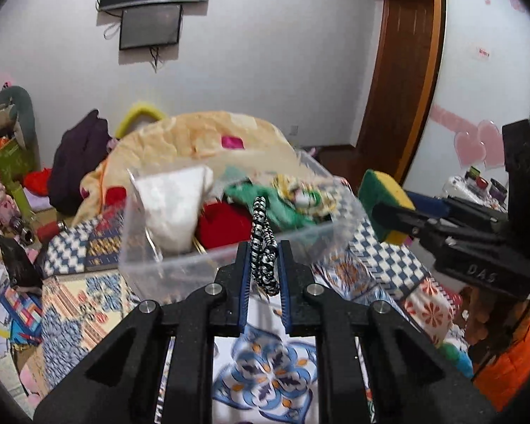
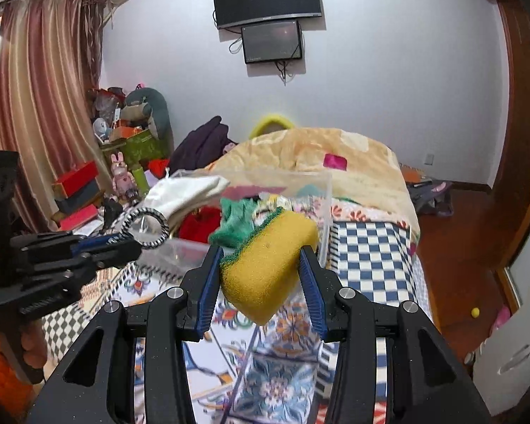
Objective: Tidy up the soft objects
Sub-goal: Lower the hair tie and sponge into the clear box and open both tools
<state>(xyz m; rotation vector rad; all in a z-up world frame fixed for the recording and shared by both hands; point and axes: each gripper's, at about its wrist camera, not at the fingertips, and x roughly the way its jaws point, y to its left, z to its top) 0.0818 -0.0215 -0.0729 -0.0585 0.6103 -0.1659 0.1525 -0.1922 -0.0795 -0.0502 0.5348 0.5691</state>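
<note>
My left gripper is shut on a black-and-white hair tie, held just before the near rim of a clear plastic bin on the bed. The bin holds a white cloth, a red item and a green cloth. My right gripper is shut on a yellow sponge with a green scouring side, held near the bin's right front corner. The hair tie and left gripper show at the left of the right wrist view; the sponge shows at the right of the left wrist view.
The bin sits on a patterned patchwork bedspread. A beige quilt is piled behind it. Clutter of boxes and toys stands left of the bed. A wooden floor lies to the right.
</note>
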